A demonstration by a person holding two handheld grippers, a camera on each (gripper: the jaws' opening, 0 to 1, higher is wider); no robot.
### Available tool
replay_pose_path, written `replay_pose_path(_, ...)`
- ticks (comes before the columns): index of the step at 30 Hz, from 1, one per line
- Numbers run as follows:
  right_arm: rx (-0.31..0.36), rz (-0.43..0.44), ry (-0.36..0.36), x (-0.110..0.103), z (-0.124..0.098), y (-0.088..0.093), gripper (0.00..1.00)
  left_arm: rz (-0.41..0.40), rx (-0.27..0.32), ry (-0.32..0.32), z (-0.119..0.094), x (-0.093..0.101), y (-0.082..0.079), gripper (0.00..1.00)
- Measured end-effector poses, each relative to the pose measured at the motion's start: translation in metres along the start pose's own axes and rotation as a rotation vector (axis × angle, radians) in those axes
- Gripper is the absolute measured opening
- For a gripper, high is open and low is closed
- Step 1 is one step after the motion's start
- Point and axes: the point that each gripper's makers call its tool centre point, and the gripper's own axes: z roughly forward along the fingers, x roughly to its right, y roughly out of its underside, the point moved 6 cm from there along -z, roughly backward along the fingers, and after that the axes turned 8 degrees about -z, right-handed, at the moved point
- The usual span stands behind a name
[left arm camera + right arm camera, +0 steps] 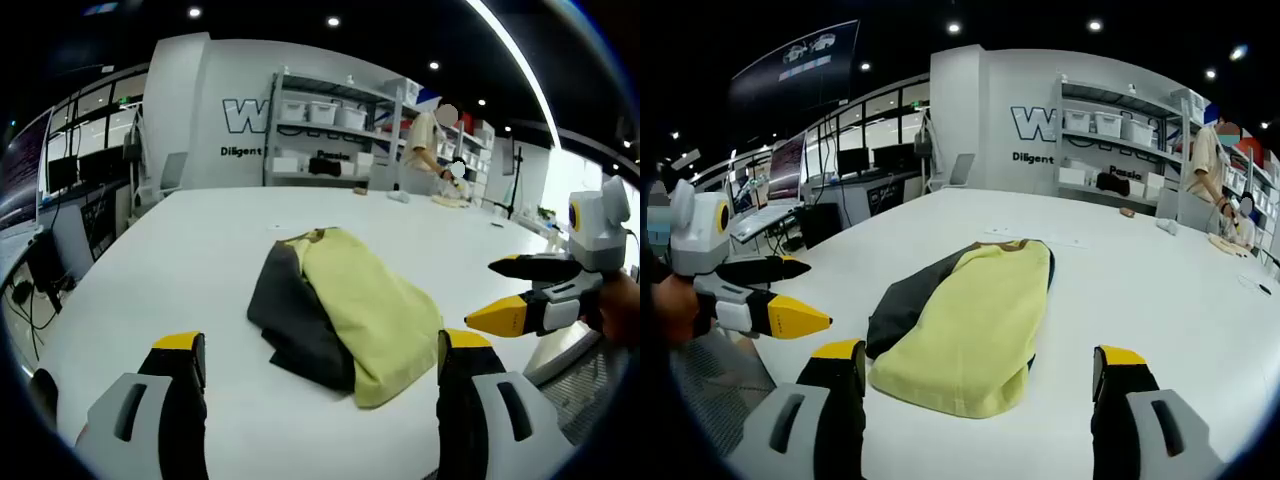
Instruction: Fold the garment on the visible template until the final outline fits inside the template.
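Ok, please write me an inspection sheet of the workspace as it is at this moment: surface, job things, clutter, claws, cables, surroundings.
Surface: white table, wide and smooth; no template outline can be made out on it.
Job's things: yellow and dark grey garment lies bunched and partly folded in the middle of the table.
Clutter: a few small items at the far end of the table, too small to identify.
Claws: left claw open, off the cloth; right claw open, off the cloth. Both are near the garment's near edge.
Cables: cables hang under the desks beside the table.
Surroundings: shelves with white bins, wall lettering, monitors, a person standing at the far end.
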Motion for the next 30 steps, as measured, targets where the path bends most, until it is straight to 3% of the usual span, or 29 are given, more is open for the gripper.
replay_pose_path(30,0.005,0.003,-0.011,-0.0010,0.0004,-0.0007,0.93,0.004,-0.003,-0.001,0.0004,-0.0007,0.0002,0.89)
